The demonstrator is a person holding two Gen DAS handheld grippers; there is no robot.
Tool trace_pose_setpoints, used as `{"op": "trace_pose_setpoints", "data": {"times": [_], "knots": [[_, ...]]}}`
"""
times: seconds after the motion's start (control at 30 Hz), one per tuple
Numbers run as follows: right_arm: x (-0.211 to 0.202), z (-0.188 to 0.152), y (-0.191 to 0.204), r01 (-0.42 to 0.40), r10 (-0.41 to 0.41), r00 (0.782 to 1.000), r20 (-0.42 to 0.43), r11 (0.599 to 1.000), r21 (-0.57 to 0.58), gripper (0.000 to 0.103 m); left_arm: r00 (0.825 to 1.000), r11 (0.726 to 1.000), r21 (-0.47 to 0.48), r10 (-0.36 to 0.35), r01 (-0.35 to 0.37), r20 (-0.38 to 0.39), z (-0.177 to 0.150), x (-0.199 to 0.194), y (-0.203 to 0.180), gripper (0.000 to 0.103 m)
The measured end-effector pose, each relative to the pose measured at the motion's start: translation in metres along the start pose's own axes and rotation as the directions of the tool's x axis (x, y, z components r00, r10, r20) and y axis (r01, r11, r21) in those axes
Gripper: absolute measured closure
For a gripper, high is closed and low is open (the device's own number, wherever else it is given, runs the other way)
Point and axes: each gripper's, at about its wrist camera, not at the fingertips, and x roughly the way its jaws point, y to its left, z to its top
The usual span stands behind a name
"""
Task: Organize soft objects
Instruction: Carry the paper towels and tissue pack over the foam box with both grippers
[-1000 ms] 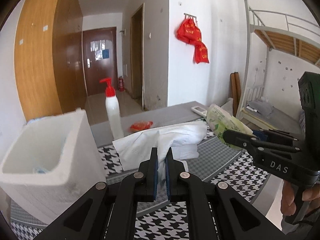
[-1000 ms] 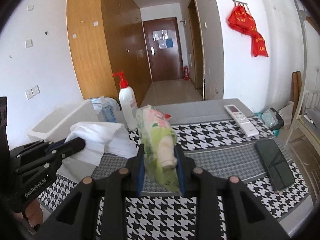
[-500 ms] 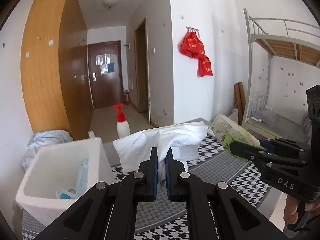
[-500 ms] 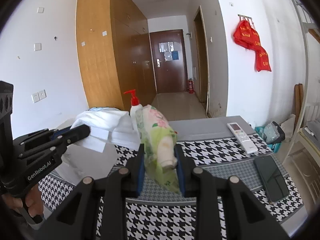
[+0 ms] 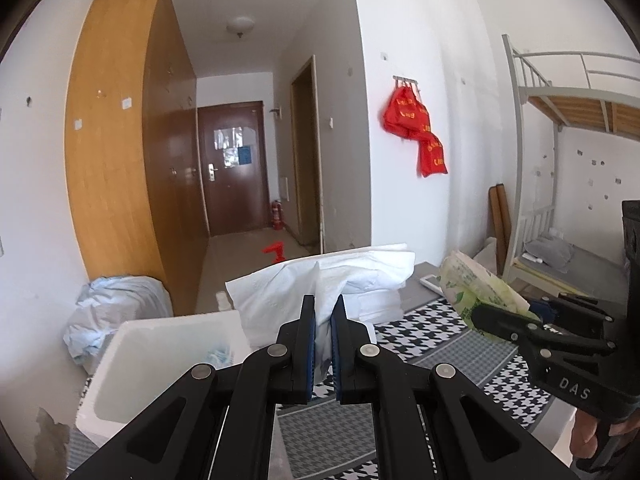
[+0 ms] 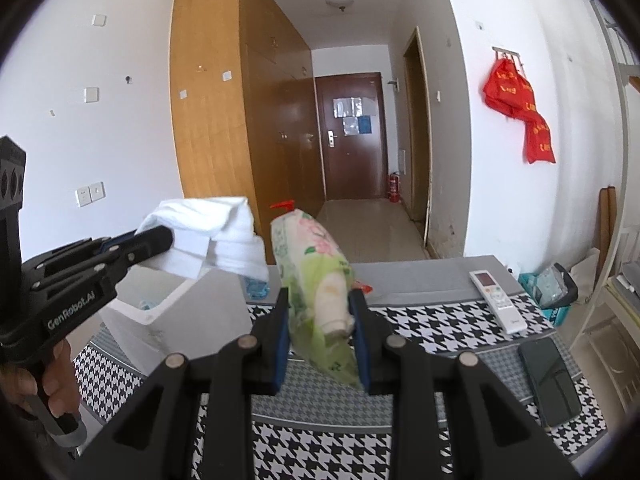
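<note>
Claws [image 5: 323, 308]: one towel [image 5: 340, 276], one tissue pack [image 6: 320, 280]

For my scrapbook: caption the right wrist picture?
Right gripper squeezes a green tissue pack above the checked tablecloth.

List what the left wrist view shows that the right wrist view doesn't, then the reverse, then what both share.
Left only: the bunk bed and a pale blue bundle by the wall.
Right only: the remote, the phone and wall switches.
Both: the left gripper shut on the white cloth, the right gripper shut on the green pack, the foam box, the red bags and the door.
</note>
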Motion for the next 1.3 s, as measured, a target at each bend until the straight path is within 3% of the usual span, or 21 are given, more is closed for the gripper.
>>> {"op": "trace_pose_setpoints", "data": {"times": [0.67,1.3], "knots": [[0.024,0.012,0.047,-0.134,0.134,0.991,-0.003,0.989,-0.069,0.071,0.989,0.987,-0.064,0.146,-0.145,0.02,0.0,-0.019,0.049,0.096],[0.042,0.016,0.079,-0.231,0.23,0.973,-0.026,0.966,-0.118,0.071,0.967,0.961,-0.115,0.245,-0.252,-0.073,-0.015,-0.007,0.087,0.096]]}}
